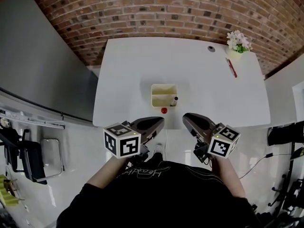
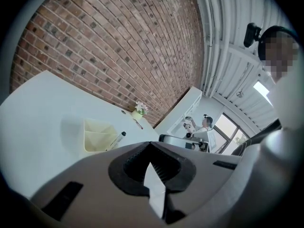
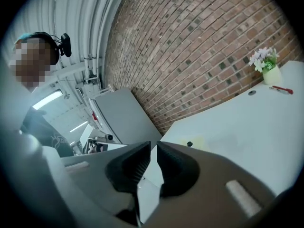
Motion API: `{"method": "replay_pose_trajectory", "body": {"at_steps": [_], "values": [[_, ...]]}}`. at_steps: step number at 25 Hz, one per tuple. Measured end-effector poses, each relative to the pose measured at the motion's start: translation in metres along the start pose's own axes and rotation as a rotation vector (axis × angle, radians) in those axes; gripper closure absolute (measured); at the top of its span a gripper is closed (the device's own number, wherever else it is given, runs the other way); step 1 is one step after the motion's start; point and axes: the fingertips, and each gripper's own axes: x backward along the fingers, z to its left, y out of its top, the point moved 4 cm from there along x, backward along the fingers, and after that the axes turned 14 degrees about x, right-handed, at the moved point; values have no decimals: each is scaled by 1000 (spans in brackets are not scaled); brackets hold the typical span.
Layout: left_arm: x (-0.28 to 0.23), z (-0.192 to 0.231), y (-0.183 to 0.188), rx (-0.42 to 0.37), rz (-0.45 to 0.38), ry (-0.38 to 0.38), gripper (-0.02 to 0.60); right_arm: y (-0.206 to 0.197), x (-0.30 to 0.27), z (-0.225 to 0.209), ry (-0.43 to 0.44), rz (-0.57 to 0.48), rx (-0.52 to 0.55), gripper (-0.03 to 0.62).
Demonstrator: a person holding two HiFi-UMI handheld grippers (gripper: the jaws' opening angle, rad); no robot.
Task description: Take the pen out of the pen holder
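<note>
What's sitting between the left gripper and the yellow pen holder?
A small red object on the table, just before the pen holder; the head view shows it.

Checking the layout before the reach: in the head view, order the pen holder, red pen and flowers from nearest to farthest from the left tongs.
1. Pen holder, mid-table, just ahead of the left tongs.
2. Red pen, toward the far right.
3. Flowers, far right corner.
</note>
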Motion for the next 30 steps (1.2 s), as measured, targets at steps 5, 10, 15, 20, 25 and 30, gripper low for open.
{"method": "replay_pose_trajectory", "body": {"at_steps": [5,10,15,20,25,30], "values": [[-5,11,9,10,11,-1,578,-1,-8,-20,-95,10,132,556],[-4,23,26,27,-20,15,578,-2,-22,-34,-98,21,143,500],[-5,33,38,40,-33,21,578,-12,-35,-46,-93,82,193,421],[-5,43,44,65,-54,40,578,-26,-47,-63,-131,144,209,421],[-3,56,46,98,-69,65,578,-38,-60,-73,-142,175,221,421],[2,68,46,116,-75,95,578,-50,-71,-79,-162,224,309,421]]}}
